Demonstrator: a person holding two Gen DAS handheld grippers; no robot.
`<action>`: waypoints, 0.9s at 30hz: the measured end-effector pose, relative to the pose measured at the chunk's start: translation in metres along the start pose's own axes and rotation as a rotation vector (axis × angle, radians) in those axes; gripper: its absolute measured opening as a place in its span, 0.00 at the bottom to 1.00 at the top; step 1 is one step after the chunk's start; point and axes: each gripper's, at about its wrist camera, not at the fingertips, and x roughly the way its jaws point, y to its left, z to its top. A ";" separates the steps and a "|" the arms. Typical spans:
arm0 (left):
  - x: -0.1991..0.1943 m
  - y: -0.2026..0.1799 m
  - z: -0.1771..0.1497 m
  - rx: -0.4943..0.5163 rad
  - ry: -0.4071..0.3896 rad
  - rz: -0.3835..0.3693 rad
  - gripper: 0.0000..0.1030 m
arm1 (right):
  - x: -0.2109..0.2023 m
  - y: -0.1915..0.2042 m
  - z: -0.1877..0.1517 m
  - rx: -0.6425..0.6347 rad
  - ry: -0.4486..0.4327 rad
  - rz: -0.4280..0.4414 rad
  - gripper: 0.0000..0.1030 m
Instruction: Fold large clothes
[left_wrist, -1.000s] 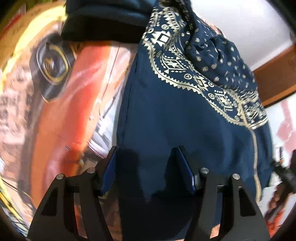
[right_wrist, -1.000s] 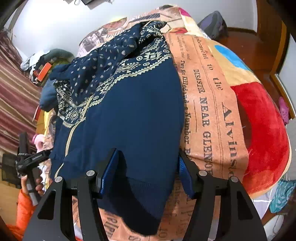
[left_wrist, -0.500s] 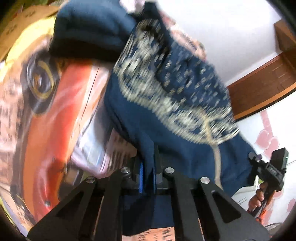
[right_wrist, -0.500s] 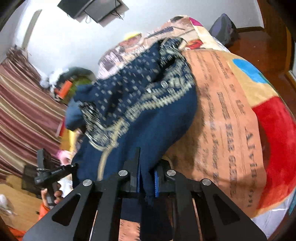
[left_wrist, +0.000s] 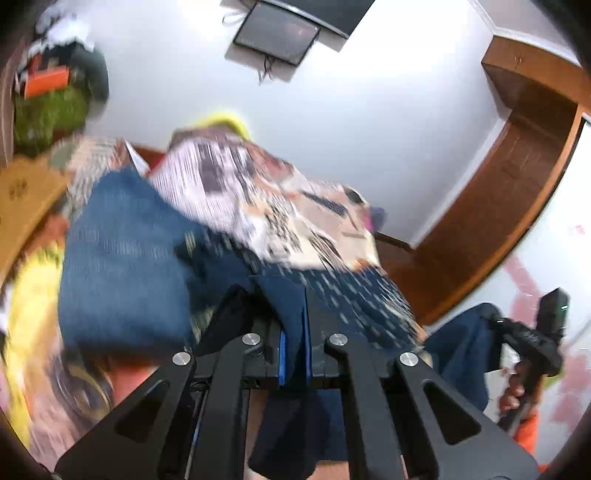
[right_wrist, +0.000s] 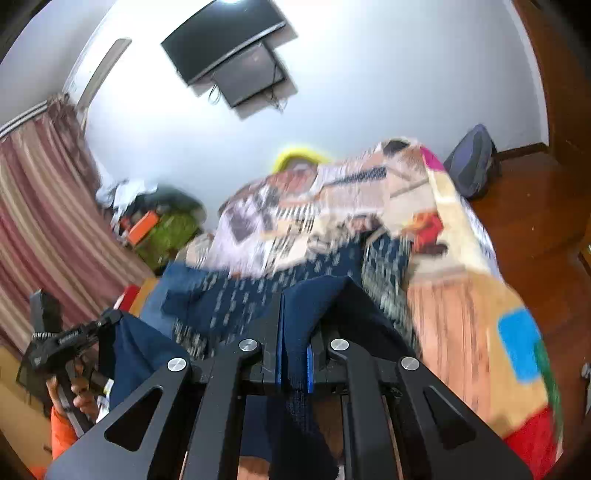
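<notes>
both tongs (left_wrist: 294, 350) (right_wrist: 294, 360) clamp the navy garment (right_wrist: 314, 299).

The left gripper (left_wrist: 293, 350) is seen pinched shut, its blue-padded fingers (left_wrist: 282, 354) pressed from both sides against a fold of the navy garment (left_wrist: 291, 317). The right gripper (right_wrist: 293, 362) is likewise clamped, its fingers (right_wrist: 277, 362) brought together on a thick edge of the same cloth. Both tools are tilted upward. In the right wrist view the left gripper's handle is gripped in the person's left hand (right_wrist: 79, 398); in the left wrist view the right hand (left_wrist: 515, 391) is wrapped around the other handle.
</notes>
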 end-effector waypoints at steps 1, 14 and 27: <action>0.012 0.001 0.009 0.008 -0.002 0.020 0.06 | 0.009 -0.003 0.006 0.000 -0.009 -0.025 0.07; 0.143 0.043 0.009 0.114 0.208 0.263 0.10 | 0.130 -0.083 -0.005 0.065 0.195 -0.200 0.08; 0.079 -0.003 -0.005 0.326 0.094 0.340 0.88 | 0.082 -0.047 -0.003 -0.065 0.220 -0.164 0.45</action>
